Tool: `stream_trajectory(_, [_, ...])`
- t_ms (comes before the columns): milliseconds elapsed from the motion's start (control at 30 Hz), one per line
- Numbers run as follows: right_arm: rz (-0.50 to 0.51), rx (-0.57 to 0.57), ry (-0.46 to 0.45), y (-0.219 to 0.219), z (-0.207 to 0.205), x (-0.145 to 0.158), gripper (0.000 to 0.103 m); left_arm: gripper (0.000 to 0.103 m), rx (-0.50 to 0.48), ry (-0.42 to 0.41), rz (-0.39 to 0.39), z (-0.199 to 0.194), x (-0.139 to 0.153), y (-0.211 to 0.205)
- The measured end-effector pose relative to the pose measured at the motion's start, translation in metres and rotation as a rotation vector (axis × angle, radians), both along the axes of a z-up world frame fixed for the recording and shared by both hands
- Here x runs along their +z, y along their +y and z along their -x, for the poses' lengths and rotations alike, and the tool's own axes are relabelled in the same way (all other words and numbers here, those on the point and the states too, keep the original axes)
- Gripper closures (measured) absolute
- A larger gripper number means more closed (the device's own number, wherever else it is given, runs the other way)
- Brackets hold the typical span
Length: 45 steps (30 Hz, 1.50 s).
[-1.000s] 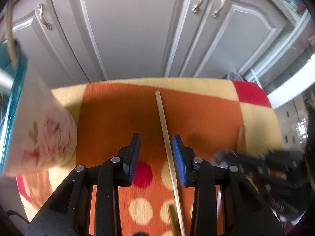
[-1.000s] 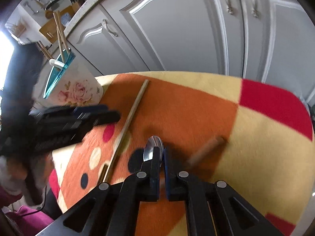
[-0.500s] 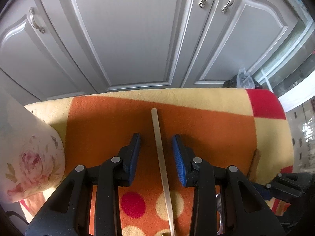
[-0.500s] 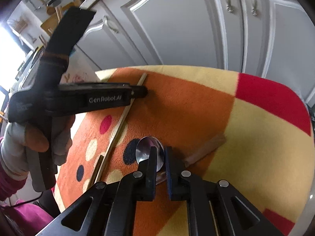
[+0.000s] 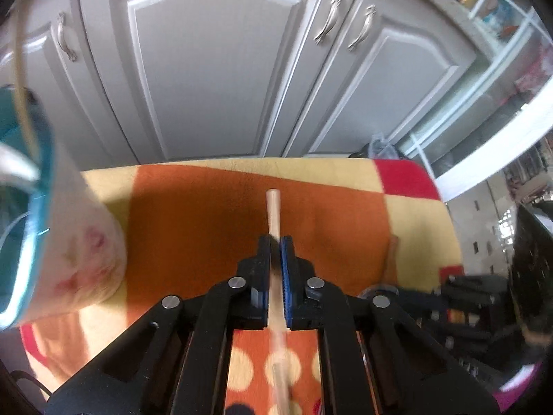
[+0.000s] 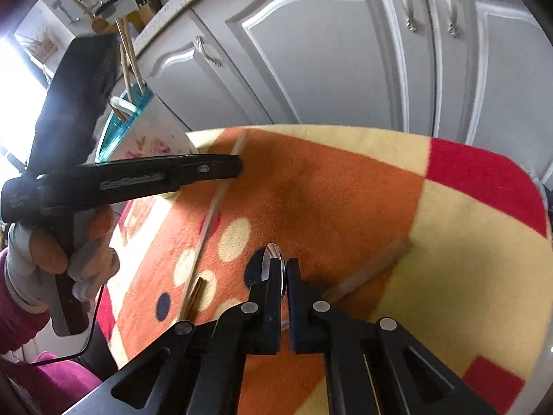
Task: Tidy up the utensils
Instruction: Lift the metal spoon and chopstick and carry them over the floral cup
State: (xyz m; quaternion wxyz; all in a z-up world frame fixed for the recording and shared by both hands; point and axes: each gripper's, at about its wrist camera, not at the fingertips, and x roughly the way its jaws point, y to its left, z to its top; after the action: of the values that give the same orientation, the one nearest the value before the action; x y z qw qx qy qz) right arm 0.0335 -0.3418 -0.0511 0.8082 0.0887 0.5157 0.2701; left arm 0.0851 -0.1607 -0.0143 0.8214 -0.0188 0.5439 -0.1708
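A long pale wooden stick (image 5: 272, 214) runs between the fingers of my left gripper (image 5: 275, 252), which is shut on it; its near end is blurred below the jaws. From the right wrist view the same stick (image 6: 211, 214) slants across the cloth under the left gripper (image 6: 235, 167). My right gripper (image 6: 284, 276) is shut on a metal spoon (image 6: 271, 259), whose bowl sticks out edge-on past the fingertips. A floral cup with a teal rim (image 5: 79, 252) (image 6: 152, 135) stands at the left and holds several utensils.
An orange, yellow and red cloth (image 6: 466, 242) covers the table. A brown wooden stick (image 6: 373, 266) lies right of the spoon, and a short golden piece (image 6: 193, 297) lies near the pale stick. Grey cabinet doors (image 5: 214, 79) stand close behind. A gloved hand (image 6: 52, 252) holds the left gripper.
The left jaws have closed onto the pale stick, which lay loose between them before. The spoon's bowl in the right gripper has turned from flat to edge-on.
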Motion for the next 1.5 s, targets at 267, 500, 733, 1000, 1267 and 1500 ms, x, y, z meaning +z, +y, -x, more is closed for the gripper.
stream_trajectory(267, [0.032, -0.058, -0.064, -0.007, 0.028, 0.034, 0.100, 0.099, -0.020, -0.086, 0.075, 0.040, 0.058, 0.035])
stream_trajectory(500, [0.028, -0.066, -0.158, 0.002, 0.042, 0.085, 0.100, 0.099, 0.021, -0.212, 0.134, 0.062, 0.128, 0.084])
stream_trajectory(733, [0.016, -0.042, -0.238, 0.036, 0.041, 0.125, 0.100, 0.099, 0.071, -0.332, 0.131, 0.067, 0.187, 0.127])
stream_trajectory(1000, [0.020, -0.010, -0.310, 0.089, 0.024, 0.163, 0.100, 0.099, 0.148, -0.462, 0.103, 0.058, 0.235, 0.167])
stream_trajectory(1267, [0.041, -0.035, -0.404, 0.140, -0.011, 0.201, 0.100, 0.099, 0.257, -0.626, 0.042, 0.028, 0.254, 0.186])
stream_trajectory(1500, [0.108, -0.041, -0.466, 0.186, -0.049, 0.209, 0.100, 0.099, 0.315, -0.699, -0.014, -0.008, 0.228, 0.187])
